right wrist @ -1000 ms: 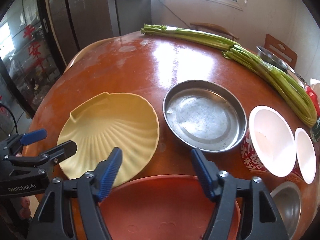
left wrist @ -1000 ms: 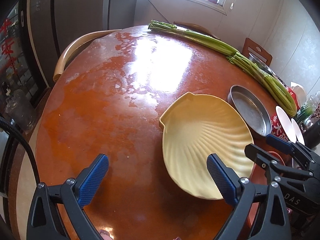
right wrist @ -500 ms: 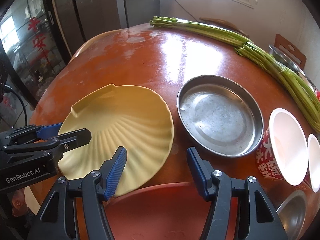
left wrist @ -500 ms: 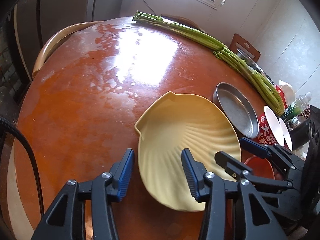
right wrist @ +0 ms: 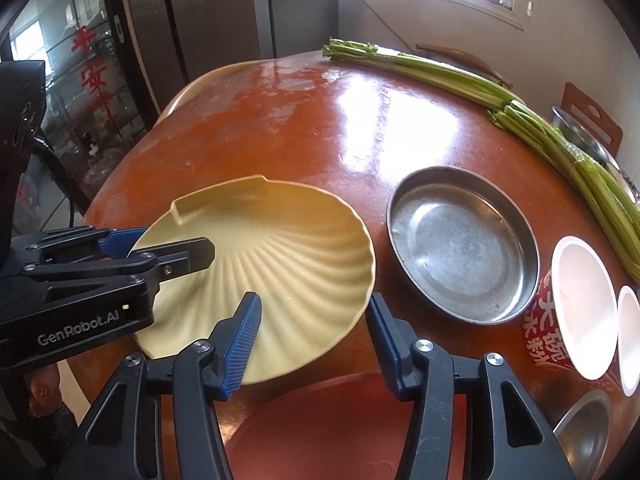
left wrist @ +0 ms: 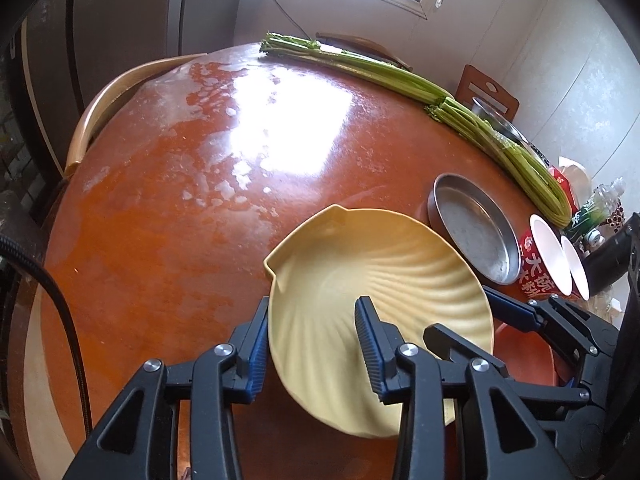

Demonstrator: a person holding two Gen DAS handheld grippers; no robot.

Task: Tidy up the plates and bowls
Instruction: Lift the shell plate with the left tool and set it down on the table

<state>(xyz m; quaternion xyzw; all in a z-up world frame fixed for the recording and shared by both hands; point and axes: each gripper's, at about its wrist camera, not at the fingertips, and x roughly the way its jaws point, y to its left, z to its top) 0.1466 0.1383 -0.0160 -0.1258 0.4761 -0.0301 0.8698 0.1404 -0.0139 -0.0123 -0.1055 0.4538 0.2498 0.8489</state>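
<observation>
A pale yellow shell-shaped plate point(left wrist: 380, 272) point(right wrist: 280, 240) lies between both grippers on the round red-brown table point(left wrist: 180, 200). My left gripper point(left wrist: 312, 344) point(right wrist: 168, 246) straddles its left rim, one finger outside and one on the ribbed inside; the jaws are still closing and the pads touch the rim. My right gripper point(right wrist: 314, 340) point(left wrist: 460, 316) is shut on the plate's right rim in the same way. The plate's near edge overlaps a red plate point(right wrist: 340, 432) at the table's front.
A round steel pan point(right wrist: 460, 248) sits just right of the yellow plate. Beyond it stand a red-printed white paper bowl point(right wrist: 580, 308), a smaller white bowl point(right wrist: 630, 336) and a steel bowl point(right wrist: 588, 432). Celery stalks point(left wrist: 400, 76) run along the far edge. A wooden chair point(left wrist: 100, 108) stands at the left.
My left gripper has gone from wide open to narrow around the plate's left rim. The right gripper's fingers have closed in on the right rim. The plate now sits tilted between them.
</observation>
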